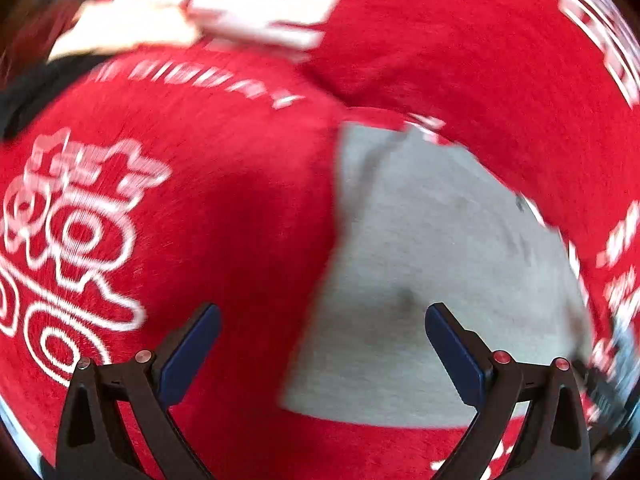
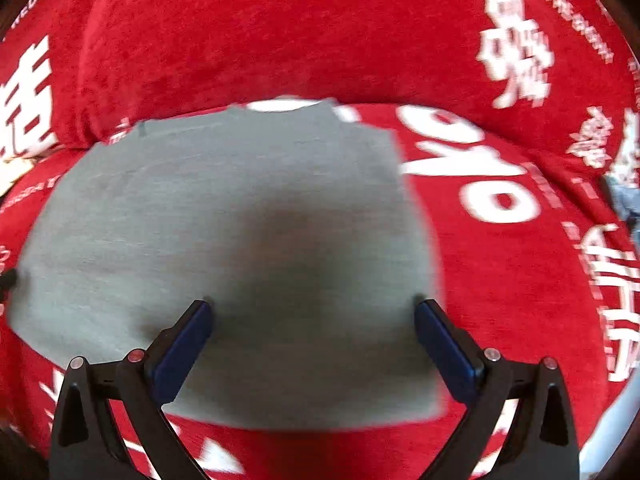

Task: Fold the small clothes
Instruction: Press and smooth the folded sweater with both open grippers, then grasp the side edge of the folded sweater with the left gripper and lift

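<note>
One grey garment (image 2: 224, 240) lies flat on the red printed cover (image 2: 280, 40), seemingly part-folded already, though blur hides its edges. Both the right gripper (image 2: 312, 312) and left gripper (image 1: 322, 316) hover over it, jaws wide and empty. Next, I judge: pinch an edge and fold across.

A grey garment (image 2: 224, 240) lies flat on a red printed cover (image 2: 280, 32), nothing resting on top of it and open cloth along its near and right edges. The right gripper (image 2: 312, 344) hangs over it with fingers spread wide, nothing between them; the left gripper (image 1: 322, 352), equally spread, straddles the garment's left edge (image 1: 332, 240). Behind, the cover rises in a padded fold (image 2: 360, 60). A bluish object (image 2: 624, 196), possibly more clothing, sits far right.
</note>
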`<move>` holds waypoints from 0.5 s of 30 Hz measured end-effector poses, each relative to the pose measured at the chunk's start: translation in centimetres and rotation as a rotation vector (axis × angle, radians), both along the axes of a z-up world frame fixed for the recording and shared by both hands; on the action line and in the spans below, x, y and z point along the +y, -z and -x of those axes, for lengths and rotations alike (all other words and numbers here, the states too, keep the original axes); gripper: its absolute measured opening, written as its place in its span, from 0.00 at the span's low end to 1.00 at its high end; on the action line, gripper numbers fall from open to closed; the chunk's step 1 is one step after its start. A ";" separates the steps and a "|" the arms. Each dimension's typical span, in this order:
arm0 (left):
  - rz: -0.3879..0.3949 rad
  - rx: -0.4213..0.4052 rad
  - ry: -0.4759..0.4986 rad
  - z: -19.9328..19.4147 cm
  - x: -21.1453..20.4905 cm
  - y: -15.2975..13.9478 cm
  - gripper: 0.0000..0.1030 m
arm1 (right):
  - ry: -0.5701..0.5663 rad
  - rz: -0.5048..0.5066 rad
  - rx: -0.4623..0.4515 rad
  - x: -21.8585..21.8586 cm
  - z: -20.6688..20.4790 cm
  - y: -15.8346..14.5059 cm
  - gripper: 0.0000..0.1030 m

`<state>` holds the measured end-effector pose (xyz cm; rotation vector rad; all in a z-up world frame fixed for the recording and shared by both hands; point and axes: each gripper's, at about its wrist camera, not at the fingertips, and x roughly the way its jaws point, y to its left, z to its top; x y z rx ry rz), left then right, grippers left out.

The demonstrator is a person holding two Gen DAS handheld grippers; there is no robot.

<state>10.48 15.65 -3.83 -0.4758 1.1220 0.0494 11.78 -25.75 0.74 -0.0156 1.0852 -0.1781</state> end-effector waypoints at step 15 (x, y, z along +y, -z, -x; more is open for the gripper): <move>0.085 0.077 0.185 -8.5 -5.5 1.7 0.86 | -0.067 -0.014 -0.056 2.1 -0.2 -1.8 0.99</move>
